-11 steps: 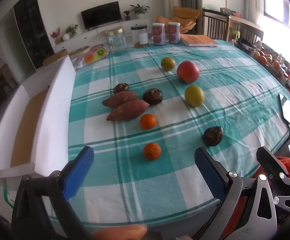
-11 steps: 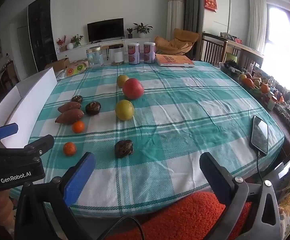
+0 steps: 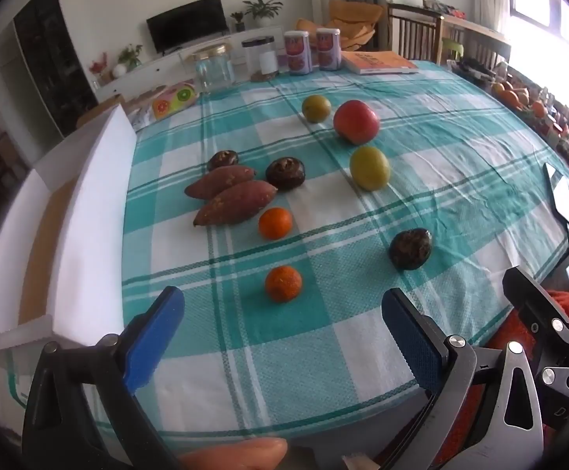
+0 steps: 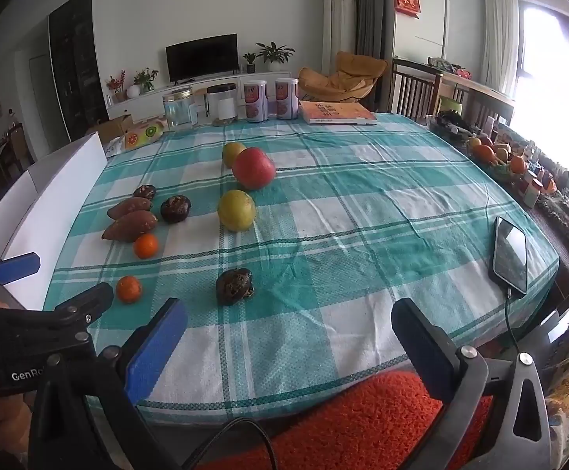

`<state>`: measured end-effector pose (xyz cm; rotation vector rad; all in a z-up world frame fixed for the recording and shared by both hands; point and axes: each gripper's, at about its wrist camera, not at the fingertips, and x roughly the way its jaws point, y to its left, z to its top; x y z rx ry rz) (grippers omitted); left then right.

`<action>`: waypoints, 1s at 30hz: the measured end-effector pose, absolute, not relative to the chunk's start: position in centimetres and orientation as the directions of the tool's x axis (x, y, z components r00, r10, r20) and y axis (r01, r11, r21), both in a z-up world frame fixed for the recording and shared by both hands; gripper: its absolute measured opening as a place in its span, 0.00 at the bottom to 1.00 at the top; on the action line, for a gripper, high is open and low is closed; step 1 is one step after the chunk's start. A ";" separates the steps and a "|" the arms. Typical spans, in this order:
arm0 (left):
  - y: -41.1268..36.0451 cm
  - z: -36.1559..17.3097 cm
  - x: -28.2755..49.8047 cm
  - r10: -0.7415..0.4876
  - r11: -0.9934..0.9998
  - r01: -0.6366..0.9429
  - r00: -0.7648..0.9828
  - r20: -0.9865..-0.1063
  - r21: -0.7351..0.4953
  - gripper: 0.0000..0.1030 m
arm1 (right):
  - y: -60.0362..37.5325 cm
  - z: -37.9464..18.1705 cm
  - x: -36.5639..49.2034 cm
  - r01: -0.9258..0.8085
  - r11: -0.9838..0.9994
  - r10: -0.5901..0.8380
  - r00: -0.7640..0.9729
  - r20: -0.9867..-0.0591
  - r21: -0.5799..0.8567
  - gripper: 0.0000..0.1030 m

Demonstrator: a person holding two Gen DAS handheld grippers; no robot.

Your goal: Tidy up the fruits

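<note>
Just short of the near tangerine my left gripper, jaws apart, empty, right gripper jaws apart too, dark fruit just right of that tangerine.

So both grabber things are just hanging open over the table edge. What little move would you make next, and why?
Probably ease the left gripper forward and down onto the nearest orange. Its jaws stand open and empty, and that fruit lies almost straight ahead between them, apart from the others, with the white box close on the left.
</note>
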<state>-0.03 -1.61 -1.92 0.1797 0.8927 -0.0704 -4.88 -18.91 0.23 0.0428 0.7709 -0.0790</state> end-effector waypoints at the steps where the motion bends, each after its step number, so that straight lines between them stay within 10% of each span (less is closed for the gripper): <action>1: -1.6 -2.0 -0.1 0.017 0.982 0.135 0.627 -0.779 0.130 0.99 | -19.0 0.2 -4.8 0.088 0.996 -0.055 0.714 -0.698 0.012 1.00; 30: -1.8 -3.1 -0.4 0.040 0.977 0.144 0.597 -0.801 0.157 0.99 | -19.5 -1.0 -4.4 0.121 0.992 -0.071 0.687 -0.723 0.017 1.00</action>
